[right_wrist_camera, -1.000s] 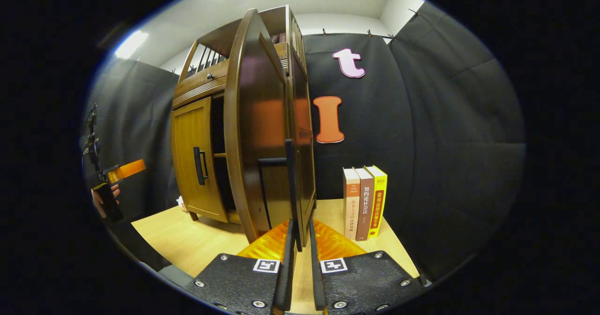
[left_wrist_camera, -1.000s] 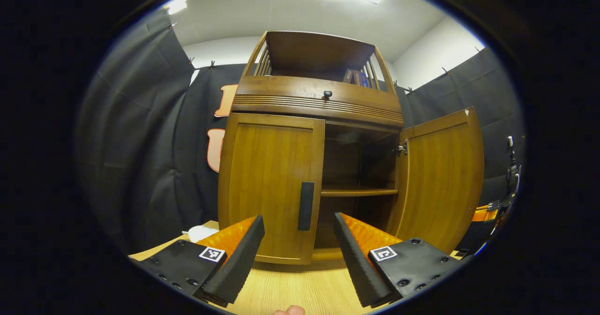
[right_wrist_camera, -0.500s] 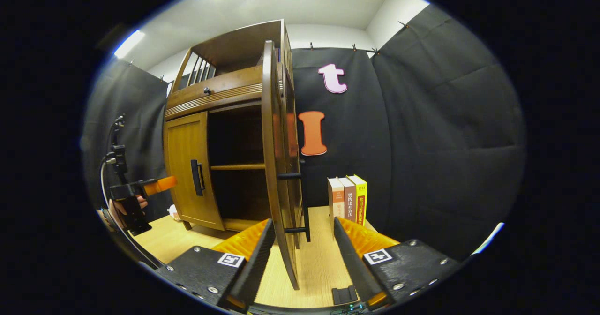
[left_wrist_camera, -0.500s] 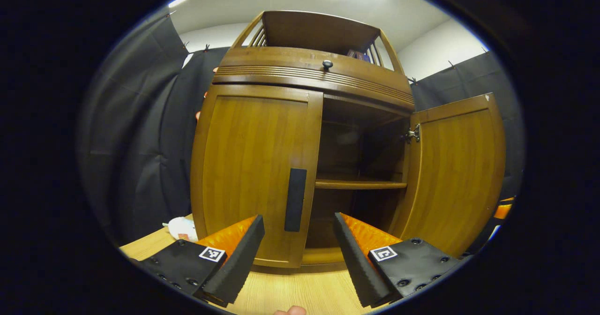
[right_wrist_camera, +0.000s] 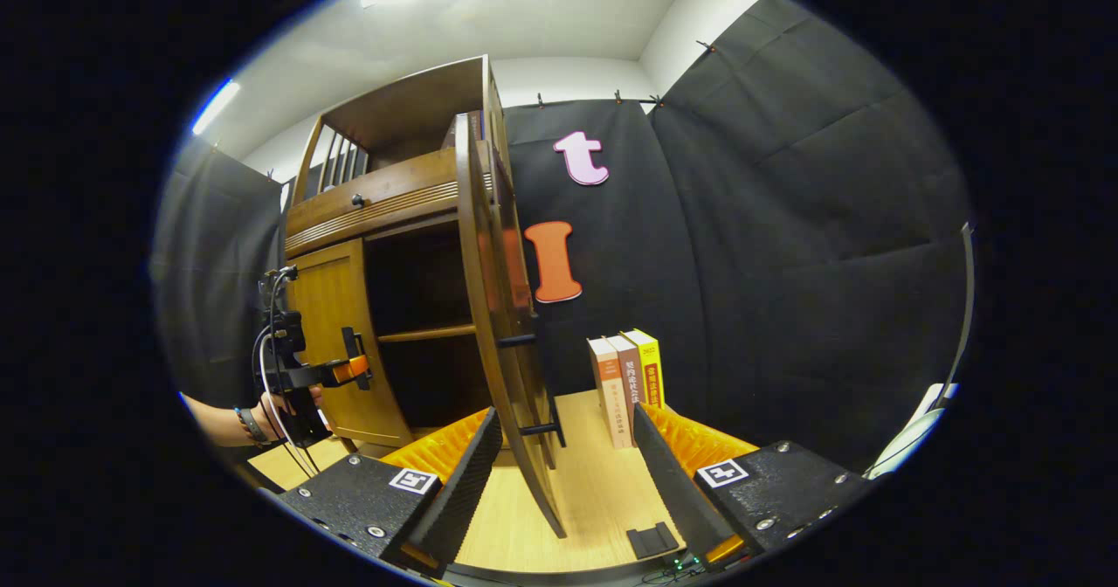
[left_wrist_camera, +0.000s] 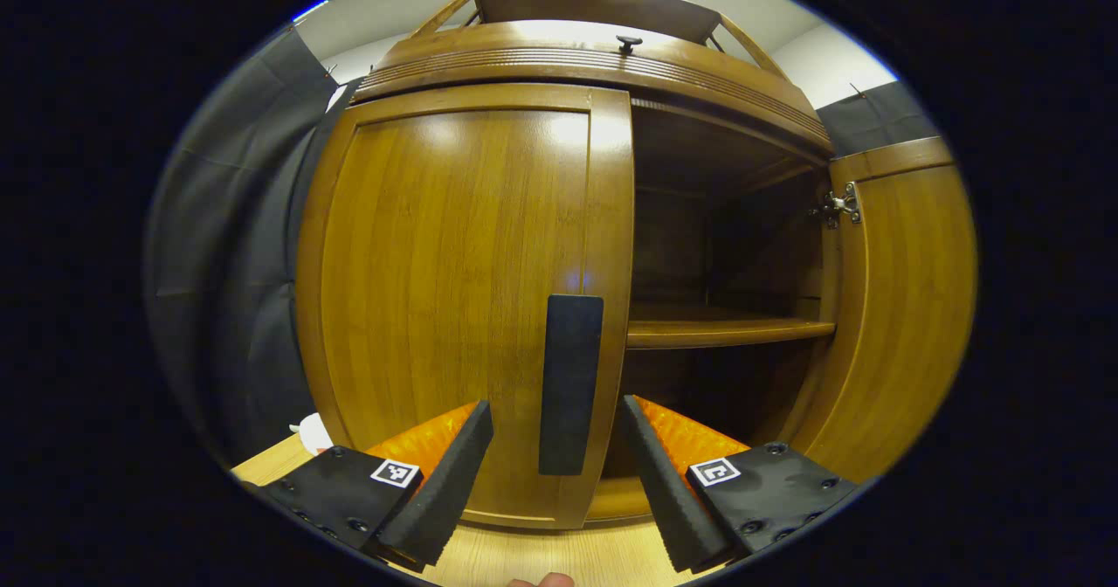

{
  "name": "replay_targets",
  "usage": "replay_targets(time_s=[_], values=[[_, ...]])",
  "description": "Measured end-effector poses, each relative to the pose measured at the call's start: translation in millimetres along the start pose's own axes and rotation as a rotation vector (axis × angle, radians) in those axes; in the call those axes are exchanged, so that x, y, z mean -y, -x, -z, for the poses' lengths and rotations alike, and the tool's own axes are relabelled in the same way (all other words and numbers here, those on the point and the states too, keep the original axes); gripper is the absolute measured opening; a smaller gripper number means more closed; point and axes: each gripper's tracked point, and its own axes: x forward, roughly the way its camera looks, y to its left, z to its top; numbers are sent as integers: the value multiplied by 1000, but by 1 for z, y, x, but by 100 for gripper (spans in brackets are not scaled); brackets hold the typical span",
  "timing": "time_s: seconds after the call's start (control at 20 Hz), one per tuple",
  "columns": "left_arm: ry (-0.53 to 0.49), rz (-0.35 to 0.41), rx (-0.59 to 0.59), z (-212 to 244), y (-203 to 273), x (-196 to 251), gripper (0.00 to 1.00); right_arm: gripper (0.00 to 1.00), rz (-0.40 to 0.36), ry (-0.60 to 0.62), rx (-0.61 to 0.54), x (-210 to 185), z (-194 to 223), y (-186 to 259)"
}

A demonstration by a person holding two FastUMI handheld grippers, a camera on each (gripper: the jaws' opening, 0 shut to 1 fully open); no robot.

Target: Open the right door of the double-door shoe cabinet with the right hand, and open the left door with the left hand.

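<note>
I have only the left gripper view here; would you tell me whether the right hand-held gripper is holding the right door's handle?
Observer: No. The right hand-held gripper is open, and the right door stands edge-on between its fingers, unpressed.
Operator: Thank you. What lies beyond that door?
Observer: Three books stand upright on the table, beside the cabinet.
Operator: And how does my left side look from there?
Observer: A hand holds the left hand-held gripper level with the left door's handle; I cannot tell whether it touches.
</note>
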Motion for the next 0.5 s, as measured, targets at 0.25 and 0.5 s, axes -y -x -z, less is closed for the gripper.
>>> replay_targets(time_s=[0.25,0.5], values=[[-17,-19,22,-4,-17,-11,93,100,35,-15,-11,13,6,2],[-48,-7,53,-10,-29,-8,90,100,39,-21,0,14,2,-3]])
